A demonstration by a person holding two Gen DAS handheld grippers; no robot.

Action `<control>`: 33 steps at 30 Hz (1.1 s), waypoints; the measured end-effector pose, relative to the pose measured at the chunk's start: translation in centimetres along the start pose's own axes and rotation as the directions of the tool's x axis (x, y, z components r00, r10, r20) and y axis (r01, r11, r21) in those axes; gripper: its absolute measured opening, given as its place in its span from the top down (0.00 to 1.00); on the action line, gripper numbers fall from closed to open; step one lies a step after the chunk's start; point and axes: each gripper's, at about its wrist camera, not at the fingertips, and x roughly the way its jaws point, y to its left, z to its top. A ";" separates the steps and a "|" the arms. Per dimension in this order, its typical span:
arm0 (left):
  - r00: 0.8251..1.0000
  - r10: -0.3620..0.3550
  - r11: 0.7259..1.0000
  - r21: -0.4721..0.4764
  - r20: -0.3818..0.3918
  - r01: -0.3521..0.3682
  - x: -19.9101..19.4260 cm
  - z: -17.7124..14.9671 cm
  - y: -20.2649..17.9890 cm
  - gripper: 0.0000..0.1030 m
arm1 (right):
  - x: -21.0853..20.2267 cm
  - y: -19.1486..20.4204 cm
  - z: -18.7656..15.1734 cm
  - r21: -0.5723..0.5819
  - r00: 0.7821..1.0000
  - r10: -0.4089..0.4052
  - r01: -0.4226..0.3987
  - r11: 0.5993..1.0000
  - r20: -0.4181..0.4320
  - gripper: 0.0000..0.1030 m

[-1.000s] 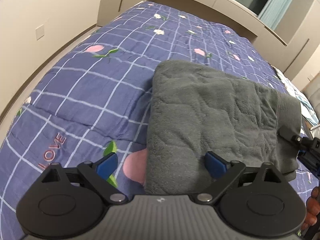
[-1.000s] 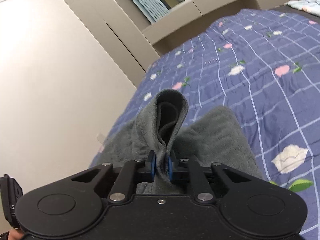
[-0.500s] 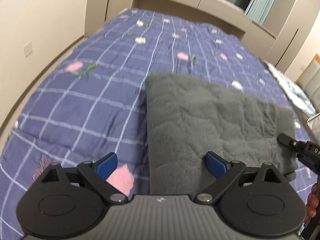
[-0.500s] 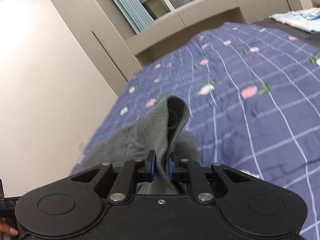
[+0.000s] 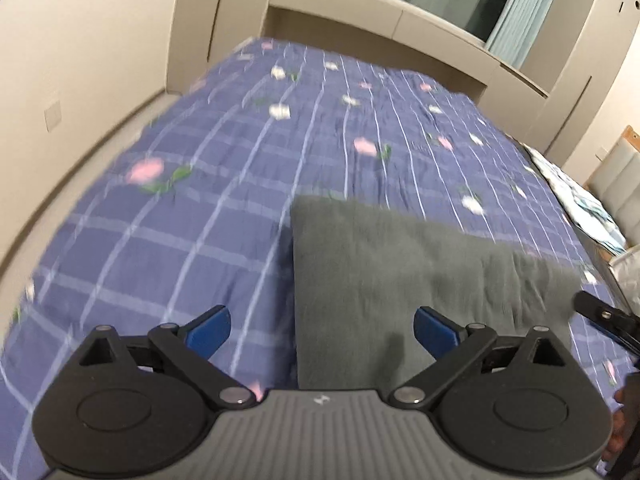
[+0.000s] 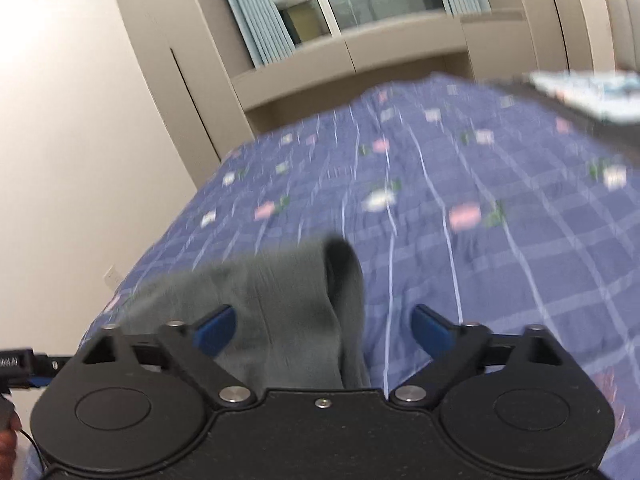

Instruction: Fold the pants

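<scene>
The grey fleece pants [image 5: 400, 276] lie folded in a flat rectangle on the purple checked bedspread [image 5: 224, 208]. My left gripper [image 5: 322, 330] is open above the pants' near left corner and holds nothing. My right gripper [image 6: 324, 326] is open too; the pants' right edge [image 6: 288, 312] lies between its blue pads, with a raised fold at its far end. The right gripper's side [image 5: 604, 314] shows at the right edge of the left wrist view. Both views are motion-blurred.
The bedspread [image 6: 480, 208] stretches away to a beige headboard ledge [image 5: 380, 36] under a window. A wall runs along the bed's left side [image 5: 60, 80]. A light patterned cloth [image 6: 592, 92] lies at the bed's far right.
My right gripper has opened and let go of the pants' edge, which has dropped. Both grippers have tilted up and pulled back, so more of the room shows.
</scene>
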 end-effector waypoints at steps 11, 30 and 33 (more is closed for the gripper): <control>0.995 0.100 0.989 0.111 -0.006 -0.099 6.1 2.6 -3.9 0.03 | 6.9 4.9 1.8 -0.149 0.978 -0.209 0.208 0.967 0.011 0.01; 0.997 0.077 0.993 0.094 -0.021 -0.075 7.8 0.9 -3.8 0.01 | 7.8 0.4 -2.5 -0.186 0.984 -0.167 0.175 0.967 0.062 0.00; 0.995 0.095 0.992 0.077 0.024 -0.097 6.8 1.8 -3.7 0.01 | 6.0 -0.1 -1.6 -0.140 0.989 -0.120 0.131 0.981 0.090 0.00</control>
